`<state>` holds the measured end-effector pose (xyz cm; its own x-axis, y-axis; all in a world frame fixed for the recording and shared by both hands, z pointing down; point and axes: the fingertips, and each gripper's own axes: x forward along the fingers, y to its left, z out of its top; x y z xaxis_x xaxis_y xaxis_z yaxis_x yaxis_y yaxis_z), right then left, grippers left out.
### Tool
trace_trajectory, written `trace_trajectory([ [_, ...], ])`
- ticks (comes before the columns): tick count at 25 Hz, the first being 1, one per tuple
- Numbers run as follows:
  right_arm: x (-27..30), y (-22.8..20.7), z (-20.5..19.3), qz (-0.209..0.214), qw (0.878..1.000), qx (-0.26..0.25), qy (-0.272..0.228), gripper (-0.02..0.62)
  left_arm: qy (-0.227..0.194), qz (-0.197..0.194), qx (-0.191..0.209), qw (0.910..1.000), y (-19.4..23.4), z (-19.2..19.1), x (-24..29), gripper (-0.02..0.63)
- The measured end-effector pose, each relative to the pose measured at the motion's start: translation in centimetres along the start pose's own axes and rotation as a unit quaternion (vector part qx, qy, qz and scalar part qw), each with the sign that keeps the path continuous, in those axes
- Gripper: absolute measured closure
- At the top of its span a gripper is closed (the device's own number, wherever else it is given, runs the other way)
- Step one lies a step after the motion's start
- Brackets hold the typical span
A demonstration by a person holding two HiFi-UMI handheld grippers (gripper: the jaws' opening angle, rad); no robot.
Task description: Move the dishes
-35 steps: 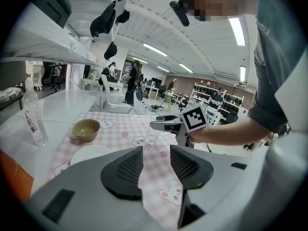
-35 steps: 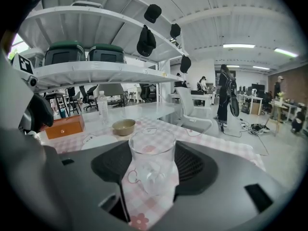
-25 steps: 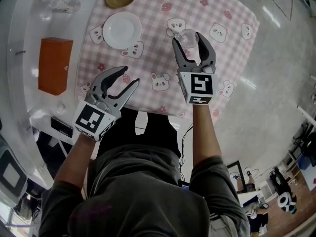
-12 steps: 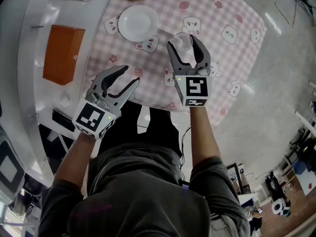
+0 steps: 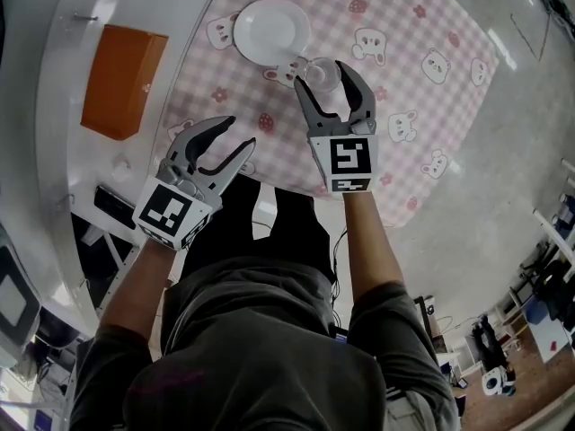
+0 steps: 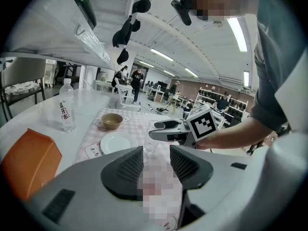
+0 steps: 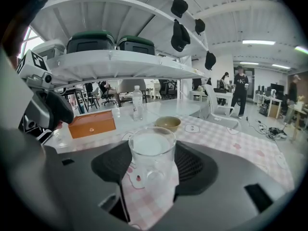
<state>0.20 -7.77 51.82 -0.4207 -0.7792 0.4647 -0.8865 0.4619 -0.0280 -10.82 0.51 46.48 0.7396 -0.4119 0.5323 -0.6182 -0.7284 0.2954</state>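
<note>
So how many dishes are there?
3: a round white plate on the pink checked cloth, a tan bowl beyond it, a clear glass cup in the right claw. More may sit offscreen.

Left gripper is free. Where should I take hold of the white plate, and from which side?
Probably pinch the white plate's near-left rim, coming in low from the left gripper's side. It lies flat and looks too wide to span, and the glass crowds its near-right edge.
</note>
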Motion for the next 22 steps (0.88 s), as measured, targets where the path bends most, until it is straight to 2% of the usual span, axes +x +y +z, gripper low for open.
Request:
trace_trajectory([
  [14, 1.0, 2.7, -0.7, 0.025, 1.0, -0.003, 0.006, 0.316, -0.012, 0.007, -0.004, 0.9999, 0.5, -0.5, -1.0, 0.433],
  [22, 1.5, 3.4, -1.1, 0.03, 0.999, -0.009, 0.01, 0.316, -0.005, 0.015, -0.016, 0.9998, 0.8, -1.3, -1.6, 0.433],
])
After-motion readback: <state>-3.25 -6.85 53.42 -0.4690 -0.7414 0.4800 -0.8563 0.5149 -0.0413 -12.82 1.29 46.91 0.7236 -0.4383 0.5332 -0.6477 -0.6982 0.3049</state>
